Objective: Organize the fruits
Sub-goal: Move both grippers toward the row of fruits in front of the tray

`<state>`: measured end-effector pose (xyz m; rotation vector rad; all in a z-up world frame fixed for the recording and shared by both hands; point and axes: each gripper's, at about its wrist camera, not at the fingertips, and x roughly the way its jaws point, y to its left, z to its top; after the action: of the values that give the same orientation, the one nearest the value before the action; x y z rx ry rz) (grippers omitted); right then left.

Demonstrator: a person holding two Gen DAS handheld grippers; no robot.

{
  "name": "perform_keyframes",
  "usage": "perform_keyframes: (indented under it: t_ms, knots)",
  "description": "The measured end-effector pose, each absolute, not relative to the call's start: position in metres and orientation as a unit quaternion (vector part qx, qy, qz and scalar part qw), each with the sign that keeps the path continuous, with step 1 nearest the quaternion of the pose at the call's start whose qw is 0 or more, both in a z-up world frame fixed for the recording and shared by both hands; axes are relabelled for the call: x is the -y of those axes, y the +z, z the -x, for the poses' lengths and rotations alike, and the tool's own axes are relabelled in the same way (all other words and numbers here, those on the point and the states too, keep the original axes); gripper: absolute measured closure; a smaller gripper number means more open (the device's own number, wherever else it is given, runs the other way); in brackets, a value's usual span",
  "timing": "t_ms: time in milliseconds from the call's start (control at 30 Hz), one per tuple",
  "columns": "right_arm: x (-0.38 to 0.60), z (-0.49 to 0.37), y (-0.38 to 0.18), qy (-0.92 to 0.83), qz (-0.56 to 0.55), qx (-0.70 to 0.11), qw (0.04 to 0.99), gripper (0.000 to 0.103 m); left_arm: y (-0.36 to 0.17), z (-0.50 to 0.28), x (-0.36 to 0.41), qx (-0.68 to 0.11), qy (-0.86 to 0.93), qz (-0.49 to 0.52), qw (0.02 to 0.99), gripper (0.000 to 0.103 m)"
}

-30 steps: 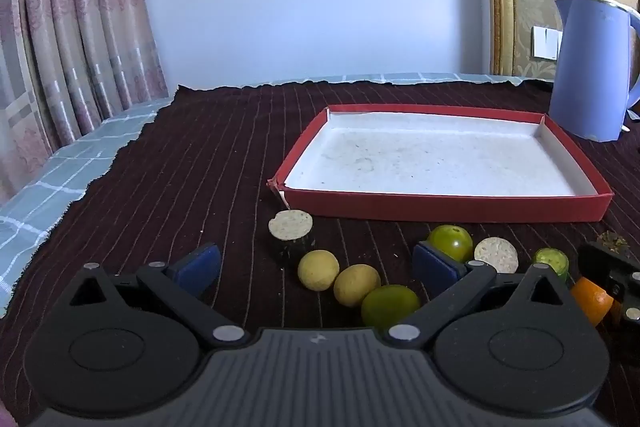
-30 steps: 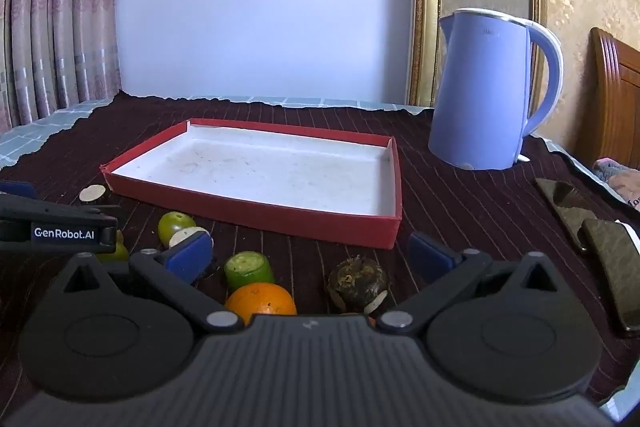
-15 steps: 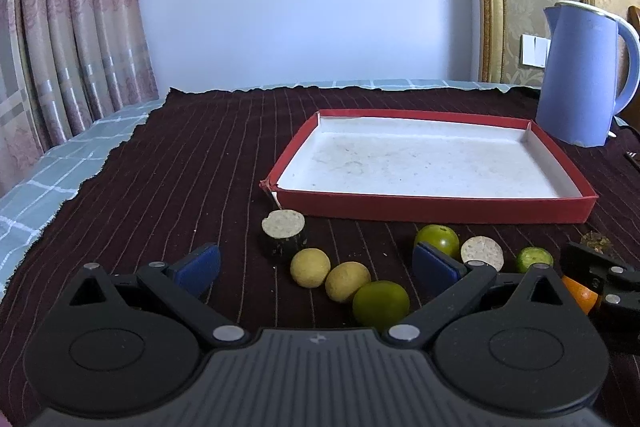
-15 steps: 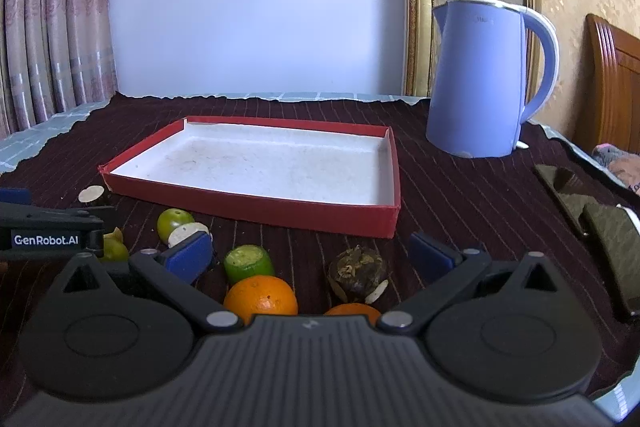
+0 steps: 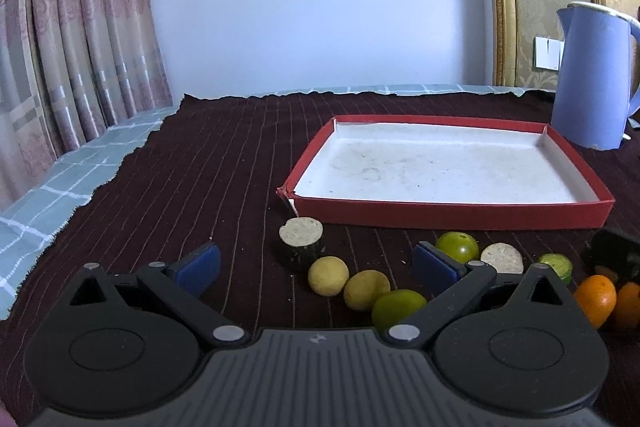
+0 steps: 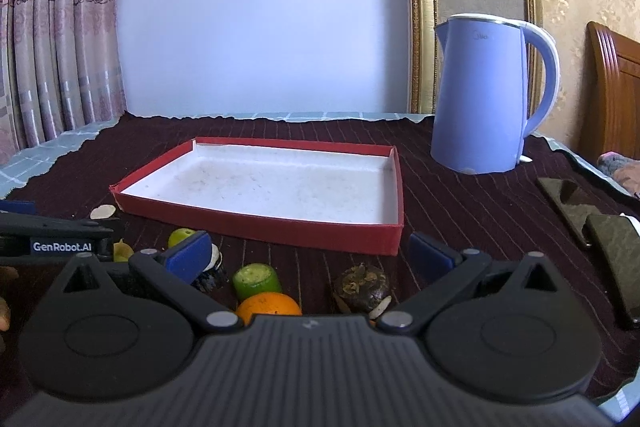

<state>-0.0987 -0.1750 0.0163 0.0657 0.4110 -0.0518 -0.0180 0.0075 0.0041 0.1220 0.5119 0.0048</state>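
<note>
Nothing is picked yet: both the left hand-held gripper (image 5: 316, 263) and the right hand-held gripper (image 6: 310, 253) hover with fingers spread apart over fruits (image 5: 366, 289) lying on the counter (image 5: 208, 187) before the red tray (image 5: 444, 217) (bare inside). Next comes lowering onto one piece.

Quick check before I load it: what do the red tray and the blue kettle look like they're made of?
The red tray looks like cardboard or paperboard: matte red walls, a dull white, smudged floor, and a torn, frayed near-left corner. The blue kettle seems smooth plastic with a soft satin sheen, one moulded handle and a thin metallic-looking rim at the top; whether metal lies inside cannot be told.
</note>
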Motion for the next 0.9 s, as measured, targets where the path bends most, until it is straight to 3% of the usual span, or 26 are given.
perform_keyframes:
  t_ms: [433,900]
  knots:
    - [0.185,0.108,0.017,0.002,-0.078,-0.194,0.978,0.0,-0.005,0.017,-0.009,-0.273,0.002,-0.06,0.96,0.0]
    - [0.167,0.129,0.021,-0.002,-0.018,-0.179,0.984,0.0,-0.005,0.024,-0.011,-0.277,0.01,-0.06,0.959,0.0]
